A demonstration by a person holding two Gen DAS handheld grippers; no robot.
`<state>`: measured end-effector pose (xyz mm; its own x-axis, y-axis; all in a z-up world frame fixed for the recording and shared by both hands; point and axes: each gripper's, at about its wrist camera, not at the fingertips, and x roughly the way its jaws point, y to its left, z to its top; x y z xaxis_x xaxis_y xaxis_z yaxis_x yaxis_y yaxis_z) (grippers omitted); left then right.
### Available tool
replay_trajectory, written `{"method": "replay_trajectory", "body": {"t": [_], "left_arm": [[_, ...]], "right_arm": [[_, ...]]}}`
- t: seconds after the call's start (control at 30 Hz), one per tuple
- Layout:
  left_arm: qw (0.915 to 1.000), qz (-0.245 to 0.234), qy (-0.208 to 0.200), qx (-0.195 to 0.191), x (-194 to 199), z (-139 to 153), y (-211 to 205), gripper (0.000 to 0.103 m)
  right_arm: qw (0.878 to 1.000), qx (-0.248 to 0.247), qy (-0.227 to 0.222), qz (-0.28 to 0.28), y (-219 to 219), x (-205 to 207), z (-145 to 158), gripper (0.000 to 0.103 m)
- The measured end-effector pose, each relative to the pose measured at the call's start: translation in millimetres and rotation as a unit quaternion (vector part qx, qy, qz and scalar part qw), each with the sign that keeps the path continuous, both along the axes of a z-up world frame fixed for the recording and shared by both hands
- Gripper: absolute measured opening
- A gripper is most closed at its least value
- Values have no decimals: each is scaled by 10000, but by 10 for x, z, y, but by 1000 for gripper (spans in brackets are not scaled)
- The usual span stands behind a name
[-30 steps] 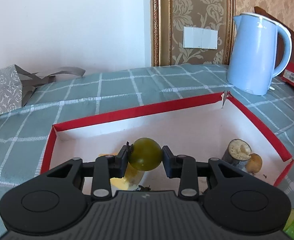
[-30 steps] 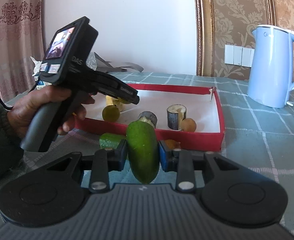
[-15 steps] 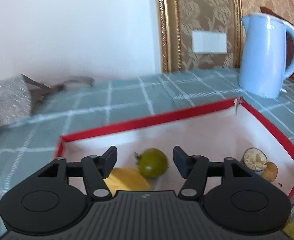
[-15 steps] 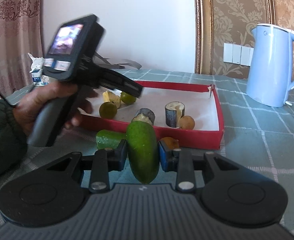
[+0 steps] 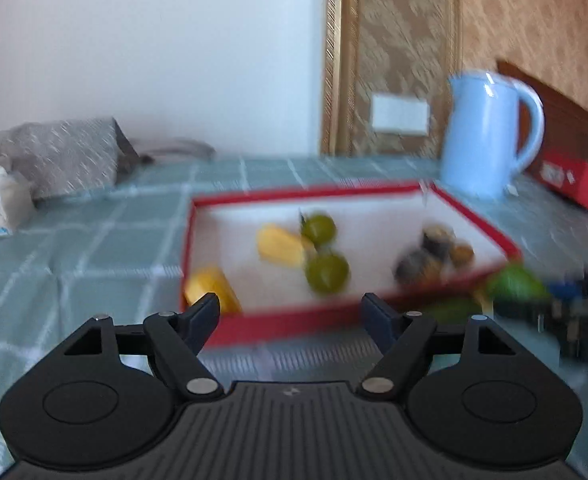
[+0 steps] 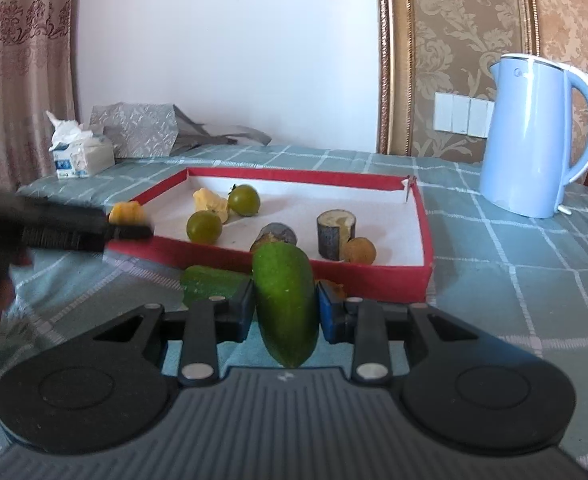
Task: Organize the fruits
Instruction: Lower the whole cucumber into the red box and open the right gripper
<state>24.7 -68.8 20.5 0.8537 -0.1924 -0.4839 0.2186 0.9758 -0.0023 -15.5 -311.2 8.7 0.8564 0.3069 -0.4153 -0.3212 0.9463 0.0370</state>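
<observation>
— Gripping that long green mango-shaped fruit (image 6: 285,304) across its middle, the right gripper (image 6: 284,304) has its jaws drawn in tight on the skin. See how the fruit stands nose-down between them, just short of the shallow red-rimmed cardboard tray (image 6: 424,240)?

— I see it. And the left gripper (image 5: 290,314)?

— Nothing between its jaws, and they are opening — already well spread. Ahead of them, inside the tray, lie two round olive-green fruits (image 5: 327,273), with a pale yellow chunk (image 5: 280,246) touching them.

— What worries you?

— The tray's near wall. It sits right in front of the right jaws, so if the green fruit goes forward without being lifted, its lower tip could catch that rim and twist out of the pads. Smooth, tapered skin — it would slip easily.

— Anything else in the way?

— A second green piece (image 6: 214,284) lies on the checked cloth just left of the right jaws, and something small and orange (image 6: 334,289) just right of them. Straight beyond, inside the tray, sit the dark-skinned cut stubs (image 6: 336,236) and a small tan round fruit (image 6: 359,251); dropping the green one there could knock them rolling.

— And the yellow lump (image 6: 126,213) at the tray's left corner?

— Beside the left jaws; whether it's in or out, I can't tell.
</observation>
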Motion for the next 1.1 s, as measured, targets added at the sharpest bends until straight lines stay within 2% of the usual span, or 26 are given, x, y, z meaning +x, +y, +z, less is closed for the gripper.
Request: {"method": "replay_trajectory", "body": {"t": [0.13,0.27,0.57,0.77,0.9,0.97,1.1], "left_arm": [[9996,-170,209,74,25,-74,-63,77],[9995,-211,225,28,3,-87,-68,77],[9993,-183,258,201,18,-126,-118,77],[9993,-178,283,155,31,-126,-104,77],[9993,-164,302,147,42,-126,-102,77],[9993,-171,313,140,44,-127,-101,77],[9992,-176,314,154,45,-126,-100,77]], "right_arm": [[9997,116,-29,-212,-78,6,33,31],[9993,276,90,-238,-116,143,104,31],[9999,-103,29,-121,244,858,379,31],[9979,-495,373,-188,542,1463,202,31],[9955,-648,646,-232,657,1691,54,31],[9956,-621,671,-199,660,1712,33,32],[9986,-387,305,-214,546,1479,190,41]]}}
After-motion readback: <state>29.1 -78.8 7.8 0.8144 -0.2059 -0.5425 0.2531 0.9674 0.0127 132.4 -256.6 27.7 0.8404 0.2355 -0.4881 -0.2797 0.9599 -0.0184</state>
